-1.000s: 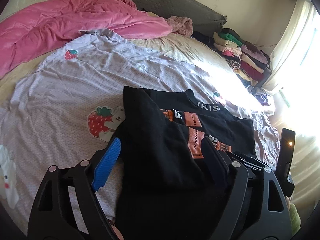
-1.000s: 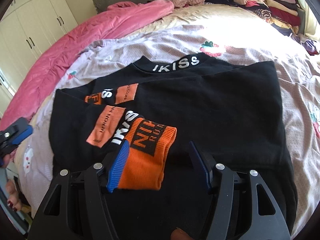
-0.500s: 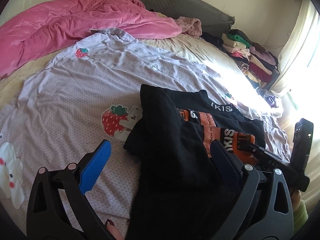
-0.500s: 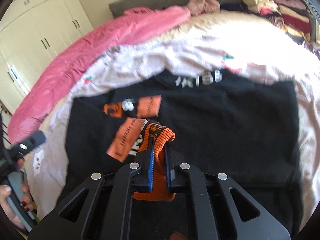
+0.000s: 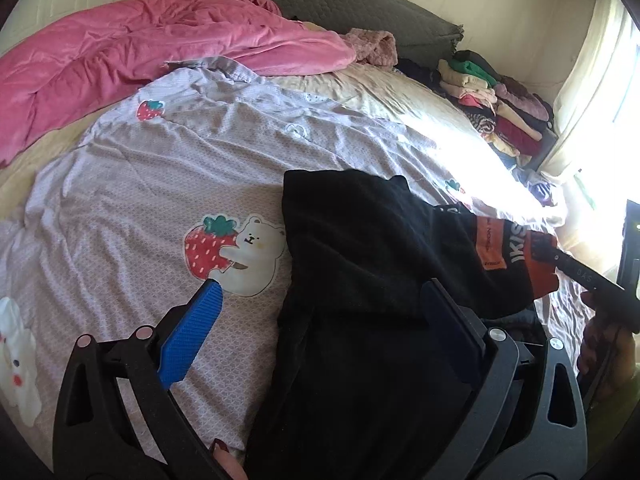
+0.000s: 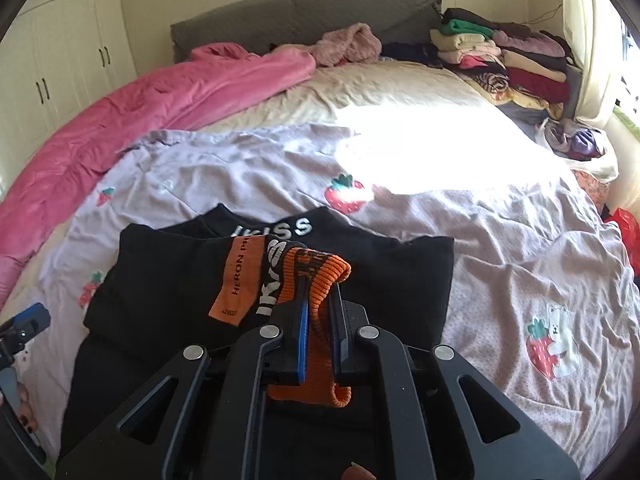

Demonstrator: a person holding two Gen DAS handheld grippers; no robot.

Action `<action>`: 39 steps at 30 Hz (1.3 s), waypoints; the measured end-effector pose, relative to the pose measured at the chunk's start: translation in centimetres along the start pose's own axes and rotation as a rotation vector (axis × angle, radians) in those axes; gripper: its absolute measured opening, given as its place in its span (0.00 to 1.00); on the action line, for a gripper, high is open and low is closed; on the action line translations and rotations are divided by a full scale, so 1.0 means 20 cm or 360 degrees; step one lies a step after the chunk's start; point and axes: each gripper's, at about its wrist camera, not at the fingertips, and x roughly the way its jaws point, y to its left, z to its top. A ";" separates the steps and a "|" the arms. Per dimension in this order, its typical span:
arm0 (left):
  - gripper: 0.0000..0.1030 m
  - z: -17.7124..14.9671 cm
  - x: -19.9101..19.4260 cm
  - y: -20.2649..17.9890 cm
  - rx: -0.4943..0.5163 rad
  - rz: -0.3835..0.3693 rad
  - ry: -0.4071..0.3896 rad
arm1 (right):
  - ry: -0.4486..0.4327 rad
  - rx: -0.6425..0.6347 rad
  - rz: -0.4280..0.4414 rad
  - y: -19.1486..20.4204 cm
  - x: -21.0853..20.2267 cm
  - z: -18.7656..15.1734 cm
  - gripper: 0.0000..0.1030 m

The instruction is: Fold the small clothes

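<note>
A black sweater (image 6: 168, 276) with orange patches and white lettering lies partly folded on the lilac strawberry sheet (image 6: 500, 240). My right gripper (image 6: 320, 292) is shut on its orange ribbed cuff (image 6: 324, 266) and holds the sleeve end raised above the body of the sweater. In the left wrist view the sweater (image 5: 360, 240) fills the lower middle, and the right gripper (image 5: 560, 260) pulls the cuff (image 5: 536, 276) up at the right edge. My left gripper (image 5: 320, 312) stands wide open low over the sweater's left edge, with one finger over the sheet and one over black cloth.
A pink quilt (image 5: 140, 52) is bunched along the far left of the bed. Stacked folded clothes (image 6: 512, 56) sit at the far right by the grey headboard (image 6: 300, 16) and curtain (image 5: 592, 80). White wardrobe doors (image 6: 52, 72) stand left. A red bag (image 6: 626, 228) lies beside the bed.
The right gripper closed on the orange cuff and lifted it off the sweater. The left gripper's jaws widened, and the sleeve now stretches away to its right.
</note>
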 end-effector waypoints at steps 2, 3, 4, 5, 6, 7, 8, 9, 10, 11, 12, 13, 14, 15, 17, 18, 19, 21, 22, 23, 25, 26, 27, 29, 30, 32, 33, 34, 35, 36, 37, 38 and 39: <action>0.90 0.01 0.02 -0.03 0.0035 0.0014 0.0009 | 0.0035 0.0014 -0.0035 -0.01 0.05 -0.02 0.08; 0.90 0.01 0.03 -0.05 0.0056 0.0020 0.0014 | 0.0041 0.0013 -0.0045 -0.02 0.07 -0.04 0.08; 0.90 0.02 0.05 -0.07 0.0072 0.0025 0.0020 | 0.0044 0.0006 -0.0060 -0.01 0.08 -0.05 0.08; 0.88 0.03 0.06 -0.08 0.0084 0.0027 0.0022 | 0.0048 -0.0003 -0.0075 -0.02 0.09 -0.05 0.08; 0.80 0.04 0.08 -0.10 0.0106 0.0025 0.0028 | 0.0052 -0.0017 -0.0093 -0.02 0.10 -0.06 0.08; 0.76 0.04 0.09 -0.12 0.0118 0.0023 0.0031 | 0.0055 -0.0030 -0.0108 -0.01 0.11 -0.07 0.08; 0.68 0.05 0.10 -0.14 0.0130 0.0019 0.0032 | 0.0060 -0.0048 -0.0133 0.00 0.12 -0.07 0.08; 0.61 0.06 0.12 -0.16 0.0143 0.0016 0.0036 | 0.0065 -0.0068 -0.0163 0.01 0.13 -0.08 0.08; 0.58 0.07 0.14 -0.18 0.0152 0.0004 0.0046 | 0.0071 -0.0081 -0.0184 0.01 0.14 -0.08 0.08; 0.52 0.07 0.16 -0.19 0.0154 -0.0005 0.0051 | 0.0082 -0.0092 -0.0207 0.01 0.15 -0.09 0.08; 0.46 0.08 0.17 -0.20 0.0156 -0.0006 0.0051 | 0.0091 -0.0098 -0.0224 0.01 0.16 -0.10 0.08; 0.45 0.08 0.20 -0.22 0.0161 -0.0008 0.0055 | 0.0100 -0.0099 -0.0236 0.01 0.17 -0.10 0.08; 0.42 0.09 0.23 -0.23 0.0164 -0.0016 0.0064 | 0.0108 -0.0095 -0.0247 0.00 0.18 -0.11 0.08; 0.38 0.09 0.26 -0.24 0.0160 -0.0018 0.0073 | 0.0115 -0.0094 -0.0251 0.00 0.19 -0.12 0.08; 0.36 0.08 0.31 -0.24 0.0161 0.0000 0.0097 | 0.0128 -0.0097 -0.0268 0.00 0.21 -0.14 0.08; 0.36 0.08 0.36 -0.23 0.0163 0.0023 0.0130 | 0.0137 -0.0098 -0.0277 0.00 0.22 -0.15 0.09; 0.36 0.06 0.41 -0.21 0.0163 0.0068 0.0175 | 0.0142 -0.0098 -0.0294 -0.01 0.23 -0.16 0.10; 0.36 0.03 0.49 -0.17 0.0151 0.0095 0.0234 | 0.0148 -0.0095 -0.0314 -0.02 0.25 -0.17 0.14; 0.37 0.02 0.50 -0.15 0.0149 0.0085 0.0240 | 0.0150 -0.0088 -0.0316 -0.03 0.26 -0.17 0.16; 0.37 0.01 0.50 -0.15 0.0161 0.0085 0.0232 | 0.0148 -0.0080 -0.0310 -0.04 0.25 -0.18 0.17; 0.37 0.00 0.49 -0.17 0.0213 0.0107 0.0216 | 0.0139 -0.0066 -0.0324 -0.05 0.24 -0.18 0.20; 0.37 0.01 0.48 -0.18 0.0222 0.0108 0.0212 | 0.0131 -0.0048 -0.0327 -0.07 0.22 -0.18 0.20; 0.37 0.01 0.47 -0.18 0.0216 0.0095 0.0212 | 0.0120 -0.0029 -0.0318 -0.08 0.20 -0.18 0.23; 0.37 0.01 0.45 -0.17 0.0197 0.0066 0.0208 | 0.0074 0.0012 -0.0286 -0.10 0.14 -0.18 0.23; 0.37 0.01 0.42 -0.16 0.0192 0.0054 0.0201 | 0.0042 0.0030 -0.0270 -0.12 0.10 -0.18 0.24; 0.36 0.01 0.37 -0.17 0.0191 0.0031 0.0174 | -0.0010 0.0053 -0.0245 -0.13 0.03 -0.18 0.26; 0.37 0.01 0.34 -0.18 0.0194 0.0004 0.0156 | -0.0038 0.0061 -0.0223 -0.14 -0.01 -0.18 0.28; 0.37 0.01 0.31 -0.19 0.0204 -0.0014 0.0140 | -0.0055 0.0063 -0.0204 -0.13 -0.04 -0.18 0.29; 0.37 0.00 0.29 -0.21 0.0221 -0.0027 0.0128 | -0.0071 0.0059 -0.0174 -0.12 -0.06 -0.18 0.29; 0.37 0.00 0.27 -0.23 0.0243 -0.0040 0.0121 | -0.0080 0.0049 -0.0145 -0.10 -0.08 -0.17 0.29; 0.37 0.00 0.27 -0.25 0.0256 -0.0051 0.0122 | -0.0085 0.0037 -0.0116 -0.08 -0.09 -0.17 0.30; 0.37 -0.01 0.26 -0.26 0.0264 -0.0062 0.0126 | -0.0088 0.0020 -0.0085 -0.05 -0.10 -0.17 0.30; 0.37 -0.01 0.27 -0.28 0.0272 -0.0066 0.0135 | -0.0082 -0.0002 -0.0045 -0.02 -0.10 -0.17 0.30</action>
